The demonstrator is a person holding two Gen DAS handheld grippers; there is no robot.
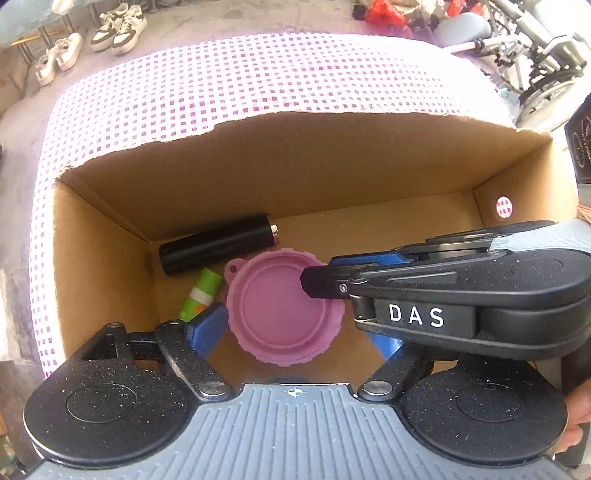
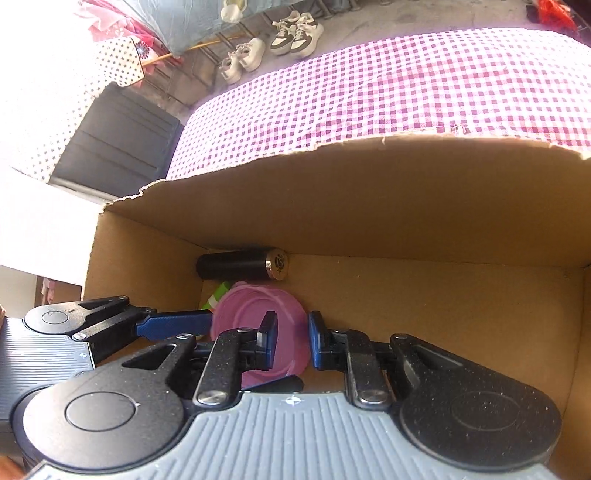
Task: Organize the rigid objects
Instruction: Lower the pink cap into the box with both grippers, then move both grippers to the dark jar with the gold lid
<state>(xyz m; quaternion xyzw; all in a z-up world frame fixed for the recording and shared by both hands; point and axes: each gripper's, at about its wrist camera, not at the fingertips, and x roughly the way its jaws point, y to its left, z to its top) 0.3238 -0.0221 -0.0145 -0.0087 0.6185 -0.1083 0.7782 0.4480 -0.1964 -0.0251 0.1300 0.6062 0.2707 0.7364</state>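
A cardboard box (image 1: 303, 162) sits on a pink checked cloth. Inside lie a black cylinder with a gold end (image 1: 218, 243), a small green tube (image 1: 201, 293) and a round pink lid (image 1: 280, 310). My left gripper (image 1: 295, 332) is open, its blue fingers on either side of the pink lid low in the box. My right gripper (image 2: 291, 339) reaches in from the right, its jaws a little apart around the lid's rim (image 2: 295, 332). In the left wrist view the right gripper (image 1: 314, 284) lies over the lid's right edge. The cylinder (image 2: 240, 264) and the tube (image 2: 216, 295) show behind the lid.
The box's right half (image 1: 406, 229) holds nothing, and its right wall has a round hole (image 1: 503, 206). The checked cloth (image 1: 258, 74) stretches beyond the box. Shoes (image 1: 118, 29) and a wheelchair (image 1: 535, 55) stand on the floor behind.
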